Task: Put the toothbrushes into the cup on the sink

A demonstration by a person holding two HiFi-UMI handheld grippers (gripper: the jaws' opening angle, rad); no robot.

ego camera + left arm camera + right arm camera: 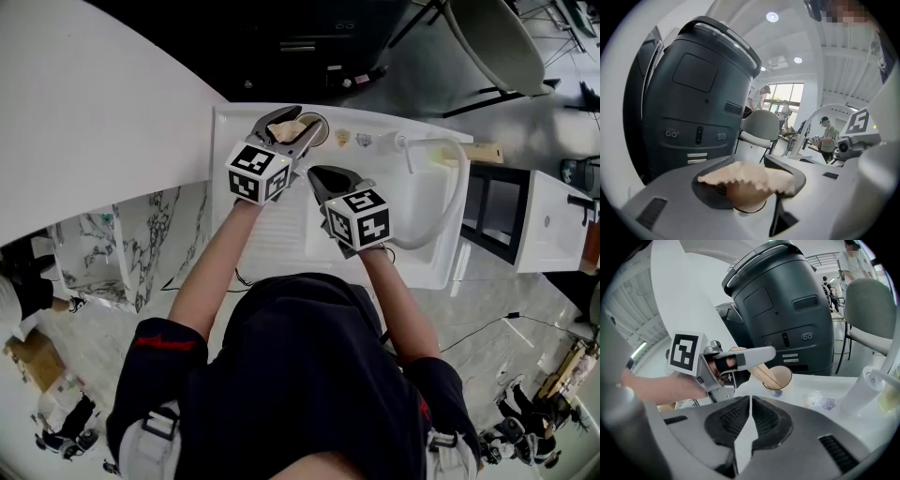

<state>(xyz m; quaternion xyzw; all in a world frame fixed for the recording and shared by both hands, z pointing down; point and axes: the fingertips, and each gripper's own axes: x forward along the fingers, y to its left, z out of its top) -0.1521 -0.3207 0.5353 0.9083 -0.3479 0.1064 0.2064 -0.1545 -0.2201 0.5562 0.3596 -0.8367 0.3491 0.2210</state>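
Working at the back left corner of the sink [281, 234], where the cup [319, 128] stands on the rim. Directly above the cup, reaching in from its left: the left hand-held gripper [291, 127], jaws well apart. Between those jaws, the pale heads of the toothbrushes [754, 174], resting against the pads rather than pinched, as far as can be judged. In the right gripper view, wooden handles slanting down from that gripper into the cup, lower ends inside its mouth, upper ends tipped away to the cup's left. Long axis therefore steep but tilted, not upright.

Nearer the person than the cup and to its right, over the basin: the right hand-held gripper [323, 176], jaws closed together on nothing, pointing toward the cup.

Looks like the release step, with the brushes already lodged in the cup. Next calls for drawing the left hand-held gripper back along its own line, away from the cup, without dragging the heads. Risk of tipping the cup if a pad catches. Left much the nearer; right close enough to steady.
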